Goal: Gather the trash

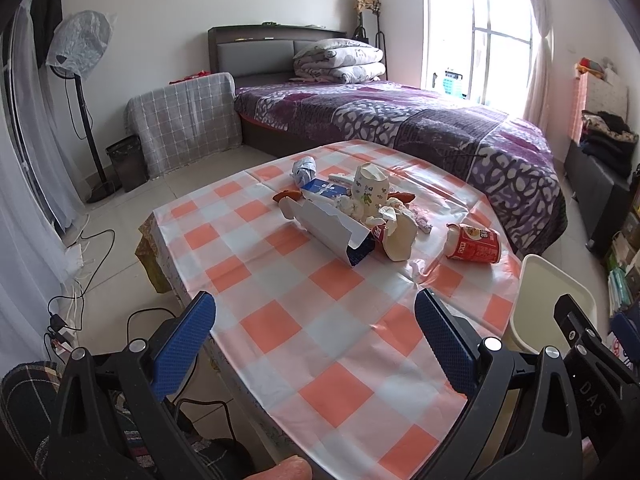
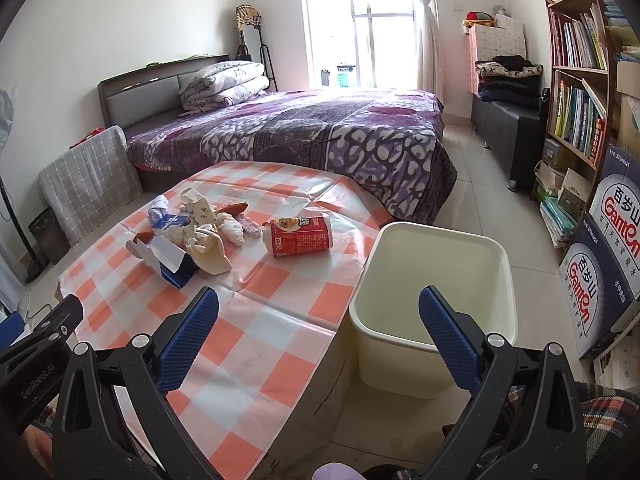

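Observation:
Trash lies in a heap on the orange-and-white checked table [image 1: 280, 328] [image 2: 256, 320]: a torn blue-and-white carton [image 1: 336, 232] [image 2: 168, 258], a patterned paper cup [image 1: 370, 190] [image 2: 196, 206], crumpled tissues [image 1: 394, 232] [image 2: 232, 228] and a red snack cup [image 1: 474, 243] [image 2: 300, 237] on its side. A cream bin [image 2: 432, 292] [image 1: 552, 300] stands on the floor at the table's right edge. My left gripper [image 1: 314, 336] hovers open over the near table. My right gripper [image 2: 318, 332] is open above the table edge and the bin. Both are empty.
A bed with a purple cover [image 2: 320, 132] lies behind the table. A standing fan [image 1: 80, 80] and floor cables [image 1: 76, 280] are at the left. A bookshelf [image 2: 580, 80] and stacked water boxes [image 2: 608, 272] stand at the right. A dark waste basket [image 1: 128, 162] sits by the bed.

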A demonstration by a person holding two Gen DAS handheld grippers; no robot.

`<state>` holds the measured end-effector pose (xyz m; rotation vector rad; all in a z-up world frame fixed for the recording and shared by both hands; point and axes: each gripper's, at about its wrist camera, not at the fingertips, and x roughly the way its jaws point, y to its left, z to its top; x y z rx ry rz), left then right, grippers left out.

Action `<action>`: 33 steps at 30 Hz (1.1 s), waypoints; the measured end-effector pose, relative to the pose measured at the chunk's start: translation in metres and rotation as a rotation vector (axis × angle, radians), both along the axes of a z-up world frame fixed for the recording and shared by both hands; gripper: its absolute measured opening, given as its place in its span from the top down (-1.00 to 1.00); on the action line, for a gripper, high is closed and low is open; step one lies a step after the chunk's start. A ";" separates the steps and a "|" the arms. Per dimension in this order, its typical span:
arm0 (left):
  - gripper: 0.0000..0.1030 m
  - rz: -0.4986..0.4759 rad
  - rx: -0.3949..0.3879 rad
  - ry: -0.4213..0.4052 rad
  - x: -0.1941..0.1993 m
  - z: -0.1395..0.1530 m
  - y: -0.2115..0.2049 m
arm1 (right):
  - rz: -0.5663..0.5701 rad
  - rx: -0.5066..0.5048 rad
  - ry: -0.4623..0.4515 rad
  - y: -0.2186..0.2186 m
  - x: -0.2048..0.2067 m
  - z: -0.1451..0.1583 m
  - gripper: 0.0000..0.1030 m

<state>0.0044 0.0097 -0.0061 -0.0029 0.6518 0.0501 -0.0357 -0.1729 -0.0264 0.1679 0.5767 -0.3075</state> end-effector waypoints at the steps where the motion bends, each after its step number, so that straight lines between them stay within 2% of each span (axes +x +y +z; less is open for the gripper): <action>1: -0.88 0.000 0.000 0.000 0.000 0.000 0.001 | -0.001 0.000 0.000 0.000 0.000 0.000 -0.87; 33: -0.88 -0.001 0.003 0.001 0.000 -0.004 0.002 | 0.000 0.004 -0.003 -0.001 -0.002 0.002 -0.87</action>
